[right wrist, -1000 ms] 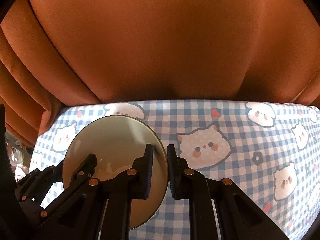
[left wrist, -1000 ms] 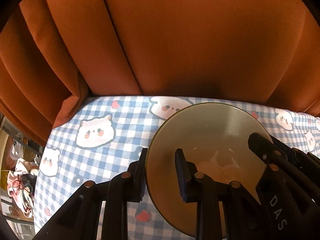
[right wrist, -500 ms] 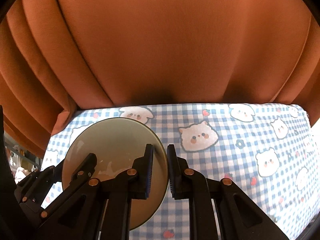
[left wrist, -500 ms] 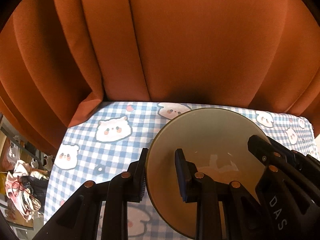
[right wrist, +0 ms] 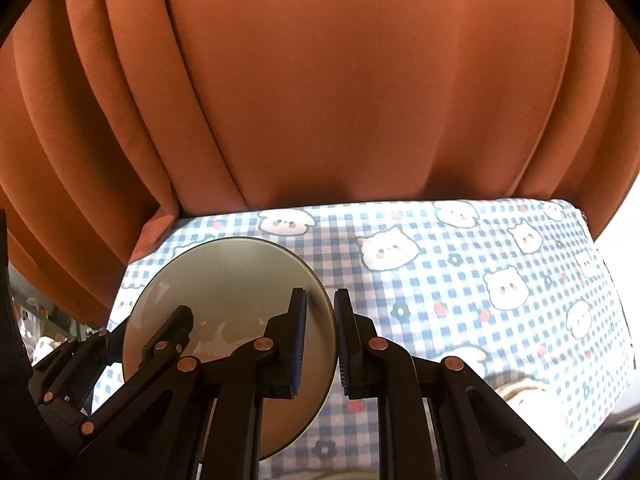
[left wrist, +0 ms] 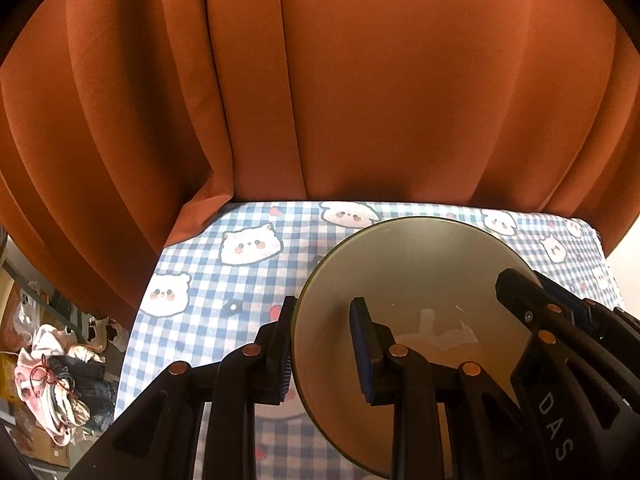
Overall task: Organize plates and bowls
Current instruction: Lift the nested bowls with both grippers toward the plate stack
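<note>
The left gripper (left wrist: 324, 344) was clamped on the left rim of a pale olive-beige bowl (left wrist: 416, 280), one finger outside the wall and the other inside. The right gripper (right wrist: 320, 340) pinched the opposite rim of the same bowl (right wrist: 228, 292) in the same manner, its jaws drawn narrow around the thin wall. Held between the two grippers, the bowl sat tilted with its glossy hollow facing the cameras, above a tablecloth (right wrist: 460, 300) checked in blue and white and printed with white cartoon cats, flowers and small red strawberries. Behind the table hung a rust-orange curtain (left wrist: 360, 80) in broad vertical folds. Off the table's left edge lay a heap of clothing (left wrist: 56, 380).
</note>
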The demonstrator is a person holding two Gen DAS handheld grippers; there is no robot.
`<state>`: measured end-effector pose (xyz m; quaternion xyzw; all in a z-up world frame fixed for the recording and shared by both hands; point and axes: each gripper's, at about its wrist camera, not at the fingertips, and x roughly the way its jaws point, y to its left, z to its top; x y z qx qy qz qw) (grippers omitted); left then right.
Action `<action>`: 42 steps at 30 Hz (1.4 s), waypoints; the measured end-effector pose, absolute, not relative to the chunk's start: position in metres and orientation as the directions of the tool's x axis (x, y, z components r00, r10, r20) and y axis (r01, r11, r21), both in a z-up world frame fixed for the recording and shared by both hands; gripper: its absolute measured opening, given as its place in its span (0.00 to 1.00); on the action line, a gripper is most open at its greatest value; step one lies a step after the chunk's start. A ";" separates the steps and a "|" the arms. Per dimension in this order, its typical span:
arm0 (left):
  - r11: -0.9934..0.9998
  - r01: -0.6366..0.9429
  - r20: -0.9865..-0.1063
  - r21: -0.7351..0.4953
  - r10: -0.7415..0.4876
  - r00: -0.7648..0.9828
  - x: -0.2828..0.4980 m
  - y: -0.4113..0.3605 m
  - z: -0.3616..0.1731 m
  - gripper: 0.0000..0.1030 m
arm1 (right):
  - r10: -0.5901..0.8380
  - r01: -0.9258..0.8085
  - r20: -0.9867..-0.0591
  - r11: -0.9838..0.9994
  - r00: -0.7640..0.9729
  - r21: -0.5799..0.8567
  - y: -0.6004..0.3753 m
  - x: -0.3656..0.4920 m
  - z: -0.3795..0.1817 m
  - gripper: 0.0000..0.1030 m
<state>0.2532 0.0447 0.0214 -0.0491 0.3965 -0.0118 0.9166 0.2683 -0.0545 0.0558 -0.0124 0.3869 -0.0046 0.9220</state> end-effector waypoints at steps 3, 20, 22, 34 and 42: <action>0.995 -0.001 -0.723 -0.097 -0.069 0.688 0.237 0.045 0.020 0.24 | -0.027 0.014 -0.709 1.000 0.705 -0.024 -0.053 0.246 0.056 0.17; 0.988 0.119 -0.754 -0.098 -0.152 0.639 0.161 0.018 -0.008 0.24 | -0.110 0.139 -0.737 0.990 0.667 -0.021 -0.076 0.148 0.027 0.17; 0.987 0.126 -0.762 -0.096 -0.154 0.629 0.157 0.012 -0.011 0.24 | -0.114 0.145 -0.742 0.989 0.660 -0.023 -0.083 0.142 0.022 0.17; 0.988 0.119 -0.818 -0.094 -0.145 0.557 0.141 -0.023 -0.047 0.24 | -0.113 0.142 -0.803 0.989 0.585 -0.036 -0.120 0.123 -0.014 0.17; 0.994 0.079 -0.829 -0.080 -0.110 0.548 0.138 -0.033 -0.059 0.24 | -0.081 0.095 -0.825 0.995 0.560 -0.033 -0.133 0.125 -0.032 0.17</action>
